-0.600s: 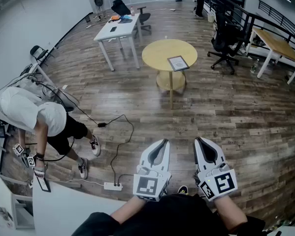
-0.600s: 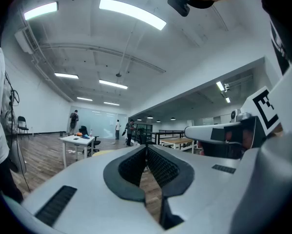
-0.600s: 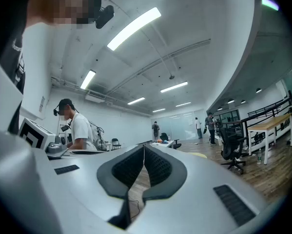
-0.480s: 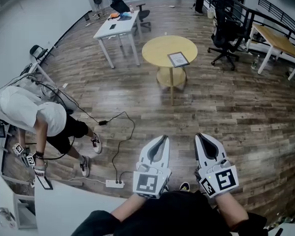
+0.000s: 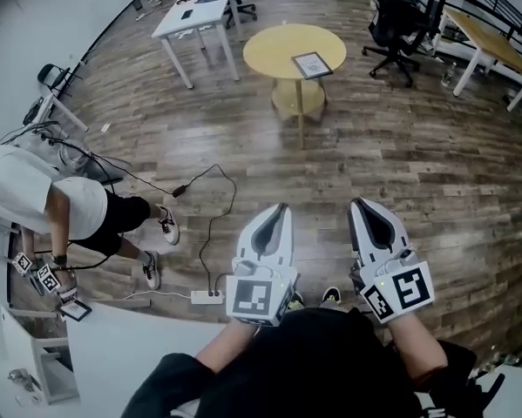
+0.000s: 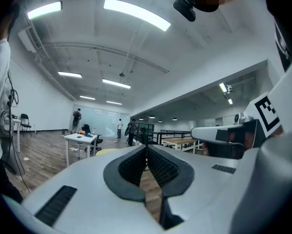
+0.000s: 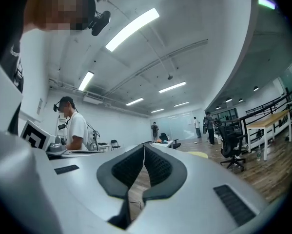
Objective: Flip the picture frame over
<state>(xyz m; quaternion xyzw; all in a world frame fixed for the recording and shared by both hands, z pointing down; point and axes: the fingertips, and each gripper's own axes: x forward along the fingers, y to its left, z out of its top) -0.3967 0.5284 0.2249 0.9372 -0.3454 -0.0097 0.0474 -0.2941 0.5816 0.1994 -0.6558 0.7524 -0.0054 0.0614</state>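
Observation:
The picture frame [image 5: 312,64] lies flat on a round yellow table [image 5: 265,46], far ahead across the wooden floor in the head view. Both grippers are held level close to the person's body, well short of the table. My left gripper [image 5: 279,208] is shut, its ribbed pads meeting with nothing between them [image 6: 146,146]. My right gripper [image 5: 359,204] is likewise shut and empty [image 7: 144,146]. A sliver of the yellow table [image 7: 199,154] shows beyond the right jaws.
A person in a white shirt [image 5: 38,197] bends over at the left. A black cable and power strip [image 5: 206,296] lie on the floor ahead of the grippers. A white table [image 5: 195,11], office chairs [image 5: 391,20] and a wooden desk [image 5: 491,50] stand around the round table.
The round table and frame have slid toward the top of the head view, and both grippers sit a little higher in it. Both jaws stay shut.

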